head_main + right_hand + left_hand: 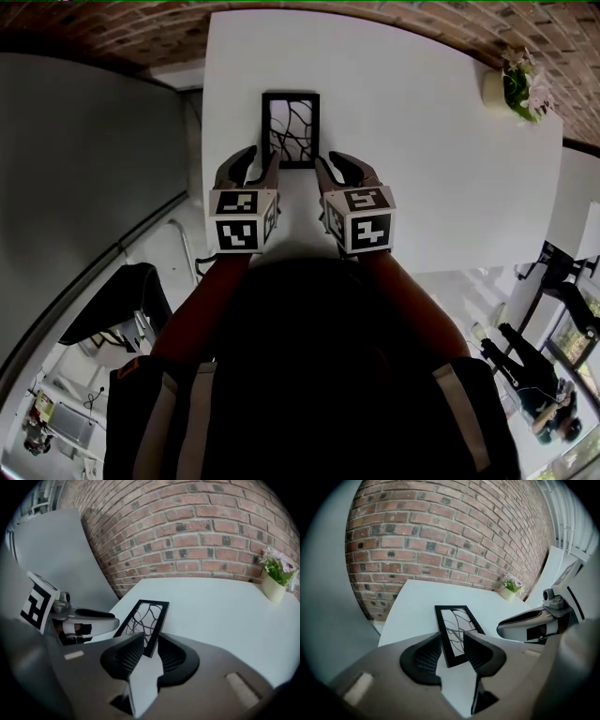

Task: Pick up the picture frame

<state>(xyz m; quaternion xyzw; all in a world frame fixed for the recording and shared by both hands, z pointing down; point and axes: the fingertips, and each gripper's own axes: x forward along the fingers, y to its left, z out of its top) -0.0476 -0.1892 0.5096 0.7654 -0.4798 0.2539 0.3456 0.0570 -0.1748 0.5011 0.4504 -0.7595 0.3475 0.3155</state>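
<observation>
Both left tongs (pixel 262 157) and right tongs (pixel 330 159) gape around near corners of picture frame (pixel 291 129) on broad table (pixel 422 141).

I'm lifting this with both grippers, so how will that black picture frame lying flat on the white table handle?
The picture frame looks rigid, so it should lift as one piece. Lying flat on the smooth table, it may slide when nudged at its thin edge. Its middle may be glass, so it is likely fragile.
</observation>
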